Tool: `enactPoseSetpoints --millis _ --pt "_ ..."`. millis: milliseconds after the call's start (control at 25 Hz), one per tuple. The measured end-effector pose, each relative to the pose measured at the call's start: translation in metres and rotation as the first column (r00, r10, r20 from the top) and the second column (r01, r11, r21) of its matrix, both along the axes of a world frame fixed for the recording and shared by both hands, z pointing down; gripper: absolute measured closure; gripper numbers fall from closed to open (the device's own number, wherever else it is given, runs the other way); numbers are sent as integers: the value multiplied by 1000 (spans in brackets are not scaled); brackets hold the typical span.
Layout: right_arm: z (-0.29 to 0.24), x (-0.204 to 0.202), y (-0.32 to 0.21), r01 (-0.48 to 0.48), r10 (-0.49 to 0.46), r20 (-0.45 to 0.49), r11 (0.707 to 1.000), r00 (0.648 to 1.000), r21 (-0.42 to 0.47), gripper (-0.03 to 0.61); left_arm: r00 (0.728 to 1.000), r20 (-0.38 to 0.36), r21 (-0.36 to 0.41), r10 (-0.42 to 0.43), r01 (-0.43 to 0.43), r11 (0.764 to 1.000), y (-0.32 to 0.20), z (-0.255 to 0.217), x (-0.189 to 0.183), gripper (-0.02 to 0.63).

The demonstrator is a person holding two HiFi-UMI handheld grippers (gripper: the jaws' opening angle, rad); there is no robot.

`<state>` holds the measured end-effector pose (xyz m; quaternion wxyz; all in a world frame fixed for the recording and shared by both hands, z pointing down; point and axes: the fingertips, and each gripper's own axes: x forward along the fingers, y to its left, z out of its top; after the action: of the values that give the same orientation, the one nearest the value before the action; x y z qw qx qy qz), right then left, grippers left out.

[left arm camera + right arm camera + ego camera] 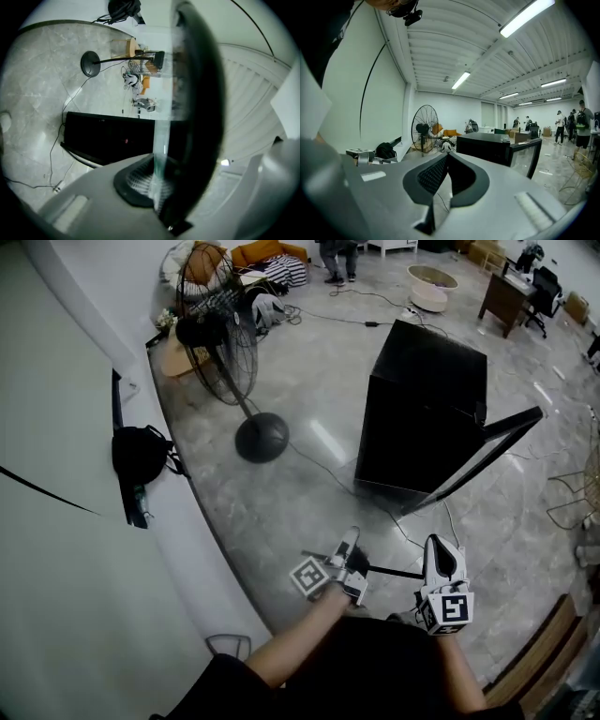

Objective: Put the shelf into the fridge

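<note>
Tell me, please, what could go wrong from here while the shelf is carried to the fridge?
The left gripper clamps only the thin edge of the clear shelf, while the right gripper looks shut on nothing, so the shelf may tilt or slip.
A cable lies on the floor before the fridge; a foot could catch it.
The fridge door stands open at an angle; the shelf might knock it.
</note>
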<state>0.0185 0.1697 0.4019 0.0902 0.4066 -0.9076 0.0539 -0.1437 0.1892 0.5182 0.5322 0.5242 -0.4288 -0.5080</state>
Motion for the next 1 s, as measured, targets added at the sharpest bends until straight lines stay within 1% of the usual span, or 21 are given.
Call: enactPoseSetpoints --millis 120,280,480,600,720,880,1000 --pt "2 -18 -4 7 -7 -12 1000 1000 14 578 1000 -11 -16 15 -15 1000 -8 3 -14 596" --pt "11 -20 -11 -1 2 -41 1000 999 13 578 999 -31 -13 19 -20 1000 -18 9 -22 597" --pt "-1 -35 -16 14 -14 -18 999 1000 43 578 999 -28 -8 32 -32 999 -34 11 -29 597" --pt "4 -37 -25 15 -15 -8 999 1000 31 578 999 -18 -12 33 -33 999 -48 11 -31 597" --pt "13 -33 -40 -3 3 -9 1000 1000 17 578 999 2 -22 36 -36 999 -63 16 -30 597" --pt "11 -31 -71 -16 15 31 1000 999 17 578 999 -1 -27 37 -37 999 -93 15 -24 597" --pt "15 -26 -97 -24 23 39 1000 999 3 578 999 17 -43 47 -46 998 -121 19 -16 597"
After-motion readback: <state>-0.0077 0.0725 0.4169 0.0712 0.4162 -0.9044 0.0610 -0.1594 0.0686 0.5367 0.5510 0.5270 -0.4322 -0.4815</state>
